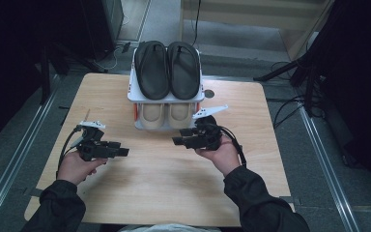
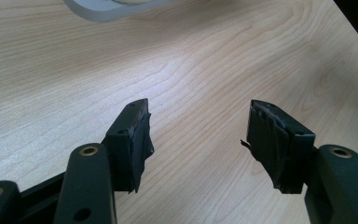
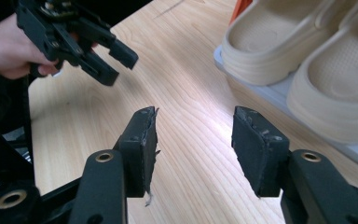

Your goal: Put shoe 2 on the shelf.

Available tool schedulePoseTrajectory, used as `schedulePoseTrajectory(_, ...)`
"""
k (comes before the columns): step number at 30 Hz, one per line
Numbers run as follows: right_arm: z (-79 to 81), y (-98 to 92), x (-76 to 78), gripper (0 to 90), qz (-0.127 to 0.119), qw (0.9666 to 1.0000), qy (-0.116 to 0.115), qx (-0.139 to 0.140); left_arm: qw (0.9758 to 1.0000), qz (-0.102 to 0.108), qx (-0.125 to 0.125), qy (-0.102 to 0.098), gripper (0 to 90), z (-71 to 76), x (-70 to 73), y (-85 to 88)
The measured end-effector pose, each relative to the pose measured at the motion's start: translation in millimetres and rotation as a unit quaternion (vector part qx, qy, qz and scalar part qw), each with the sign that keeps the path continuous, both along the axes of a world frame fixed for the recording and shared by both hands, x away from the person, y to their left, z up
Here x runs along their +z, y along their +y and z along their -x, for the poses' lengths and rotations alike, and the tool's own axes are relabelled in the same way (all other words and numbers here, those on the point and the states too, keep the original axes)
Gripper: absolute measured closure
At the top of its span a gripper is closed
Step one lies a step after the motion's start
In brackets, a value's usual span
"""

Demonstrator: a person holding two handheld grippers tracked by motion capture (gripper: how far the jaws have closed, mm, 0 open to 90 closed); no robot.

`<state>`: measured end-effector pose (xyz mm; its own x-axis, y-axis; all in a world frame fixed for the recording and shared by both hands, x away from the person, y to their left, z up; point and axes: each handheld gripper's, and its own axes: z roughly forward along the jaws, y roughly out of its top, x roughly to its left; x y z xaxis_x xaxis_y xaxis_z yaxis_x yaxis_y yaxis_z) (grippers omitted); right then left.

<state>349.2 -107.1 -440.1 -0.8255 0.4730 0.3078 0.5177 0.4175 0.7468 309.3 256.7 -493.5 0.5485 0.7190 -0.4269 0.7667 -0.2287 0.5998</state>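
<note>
left gripper (image 1: pixel 123 152): jaws released, nothing held, parked at 8 o'clock | right gripper (image 1: pixel 178 140): jaws released, empty, kept near beige slippers (image 1: pixel 166 115) at 12 o'clock on rack (image 1: pixel 131 92), judged for pickup

Light wooden table (image 1: pixel 145 193), grey floor (image 1: pixel 328 159) with metal rails, dark surroundings, loose cables

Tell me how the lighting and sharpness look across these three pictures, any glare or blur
High view: dark surroundings, evenly lit table, soft overall; the black slippers lose detail. Left gripper view: bright glare patch on the wood beyond the open left gripper, far edge slightly soft. Right gripper view: a similar sheen ahead of the open right gripper; beige slippers reasonably sharp.
</note>
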Motion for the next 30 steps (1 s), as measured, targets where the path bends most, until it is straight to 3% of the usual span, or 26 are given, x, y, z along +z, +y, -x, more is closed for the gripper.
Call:
schedulePoseTrajectory(13, 6.8, -24.7, -27.5, 51.6, 0.005, 0.9999, -0.007, -0.012, 1.0, 0.0, -0.005, 0.0, 39.6, 0.8, 0.0, -3.1)
schedulePoseTrajectory(22, 15.6, -38.1, -38.4, 49.4, 0.013, 0.9995, -0.018, -0.024, 1.0, -0.001, -0.009, -0.001, 39.4, 1.6, 0.7, -5.2)
schedulePoseTrajectory(26, 16.0, -42.0, -43.9, 48.8, 0.015, 0.9992, -0.001, -0.036, 0.9999, -0.002, -0.012, -0.002, 39.2, 1.8, 0.7, -6.8)
schedulePoseTrajectory(30, 15.9, -45.9, -49.3, 46.9, 0.025, 0.9986, -0.005, -0.047, 0.9999, -0.001, -0.017, -0.002, 39.0, 1.6, 1.0, -8.1)
